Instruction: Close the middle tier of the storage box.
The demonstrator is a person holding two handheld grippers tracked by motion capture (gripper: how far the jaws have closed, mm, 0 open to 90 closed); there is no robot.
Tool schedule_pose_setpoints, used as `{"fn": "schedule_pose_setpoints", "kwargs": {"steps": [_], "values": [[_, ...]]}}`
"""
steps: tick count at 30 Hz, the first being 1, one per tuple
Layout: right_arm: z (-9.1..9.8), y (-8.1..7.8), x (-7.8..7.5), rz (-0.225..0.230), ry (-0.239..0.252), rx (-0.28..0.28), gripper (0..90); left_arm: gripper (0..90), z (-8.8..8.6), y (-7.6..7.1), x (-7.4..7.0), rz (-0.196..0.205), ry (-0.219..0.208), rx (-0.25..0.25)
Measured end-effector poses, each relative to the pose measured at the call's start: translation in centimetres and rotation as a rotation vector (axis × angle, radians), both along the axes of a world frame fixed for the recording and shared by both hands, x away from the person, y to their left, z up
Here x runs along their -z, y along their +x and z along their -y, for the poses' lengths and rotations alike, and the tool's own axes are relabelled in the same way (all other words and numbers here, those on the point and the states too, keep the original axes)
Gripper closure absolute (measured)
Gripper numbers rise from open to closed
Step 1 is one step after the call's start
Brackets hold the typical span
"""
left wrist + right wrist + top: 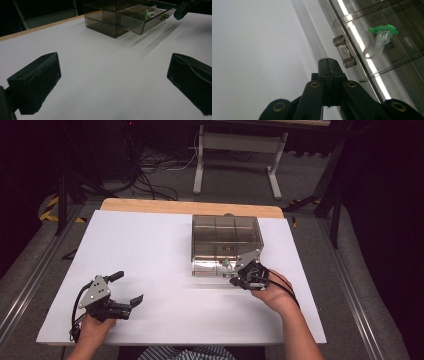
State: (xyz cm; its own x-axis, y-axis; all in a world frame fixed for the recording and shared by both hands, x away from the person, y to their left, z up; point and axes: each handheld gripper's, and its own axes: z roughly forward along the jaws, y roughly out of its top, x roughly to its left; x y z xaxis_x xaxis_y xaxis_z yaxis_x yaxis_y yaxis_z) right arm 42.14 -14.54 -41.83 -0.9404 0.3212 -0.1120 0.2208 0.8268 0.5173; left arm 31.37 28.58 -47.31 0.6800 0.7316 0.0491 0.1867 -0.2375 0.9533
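Bare white table (pixel 150 270) left of the drawer box (pixel 227 242).

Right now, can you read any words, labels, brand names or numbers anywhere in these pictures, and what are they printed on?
None can be read: the clear drawer box, its handle, the green-capped tube, the white table and both tools bear no legible lettering.

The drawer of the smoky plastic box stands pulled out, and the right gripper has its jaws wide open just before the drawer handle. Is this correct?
Not quite. The right gripper has its jaws shut together, not wide open, as the right gripper view shows. The rest holds: the drawer stands pulled out, and the jaw tips sit just before the handle.
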Motion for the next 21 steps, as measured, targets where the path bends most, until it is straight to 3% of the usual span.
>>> {"fn": "schedule_pose_setpoints", "kwargs": {"steps": [11, 21], "values": [[0.2, 0.7, 1.2, -0.022, -0.031, 0.018, 90.0, 0.2, 0.0, 0.0, 0.0, 0.0, 0.0, 0.002], [0.5, 1.1, 1.7, -0.016, -0.027, 0.036, 90.0, 0.2, 0.0, 0.0, 0.0, 0.001, 0.001, 0.002]]}}
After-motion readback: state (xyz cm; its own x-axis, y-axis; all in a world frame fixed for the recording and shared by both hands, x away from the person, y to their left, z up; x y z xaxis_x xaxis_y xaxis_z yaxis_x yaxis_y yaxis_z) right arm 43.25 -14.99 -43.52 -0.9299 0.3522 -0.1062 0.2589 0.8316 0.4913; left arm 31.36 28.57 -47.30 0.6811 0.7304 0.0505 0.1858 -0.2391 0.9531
